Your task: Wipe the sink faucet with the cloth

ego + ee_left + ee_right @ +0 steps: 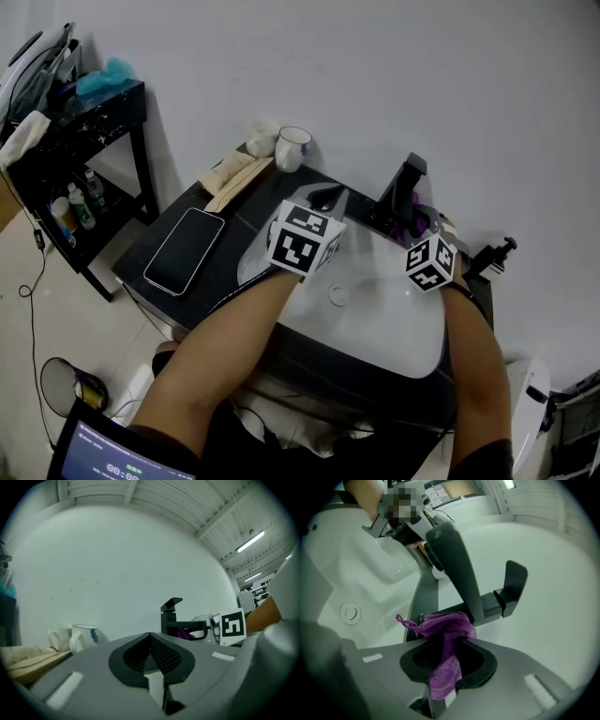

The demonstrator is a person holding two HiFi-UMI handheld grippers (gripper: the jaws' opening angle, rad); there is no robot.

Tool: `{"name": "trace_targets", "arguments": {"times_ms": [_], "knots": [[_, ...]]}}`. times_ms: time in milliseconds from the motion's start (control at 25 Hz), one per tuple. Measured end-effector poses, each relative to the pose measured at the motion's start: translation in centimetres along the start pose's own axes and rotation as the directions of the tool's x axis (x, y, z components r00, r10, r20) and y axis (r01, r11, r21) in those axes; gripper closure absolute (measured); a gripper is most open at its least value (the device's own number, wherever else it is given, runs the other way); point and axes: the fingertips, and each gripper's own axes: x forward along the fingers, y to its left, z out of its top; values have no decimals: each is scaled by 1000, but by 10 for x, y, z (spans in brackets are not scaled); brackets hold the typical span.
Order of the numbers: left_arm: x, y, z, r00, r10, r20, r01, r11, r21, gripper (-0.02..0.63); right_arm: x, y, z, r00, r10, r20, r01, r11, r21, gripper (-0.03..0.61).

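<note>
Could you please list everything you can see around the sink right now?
sink: one, white, set in the black counter
faucet: one, black, at the sink's back edge
cloth: one, purple, by the faucet
mugs: two, white, at the counter's back left
towel: one, beige, folded beside the mugs
phone: one, black, flat on the counter left of the sink
shelf: one, black, left of the counter, holding a few bottles
left gripper: grey, jaws together and empty, over the sink's left side
right gripper: grey, clamped on the cloth at the faucet
</note>
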Motion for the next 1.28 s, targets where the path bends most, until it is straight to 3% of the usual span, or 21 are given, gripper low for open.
{"name": "trace_targets", "arguments": {"times_ms": [440,800,1040,1280], "knots": [[-3,-5,2,1000,-14,9,14,1000,-4,596,7,24,-7,999,31,-16,-32,1000,-1,495],[-5,-1,2,1000,-8,8,8,1000,-11,595,11,33,-6,999,34,-9,-33,996,82,515],[-7,10,-1,1000,21,5,-21,999,-41,597,13,36,-2,998,55,-7,-54,997,59,522],[-6,4,1,1000,5,11,-4,999,-35,595,6,42,-5,997,75,-32,-71,993,97,526]]}}
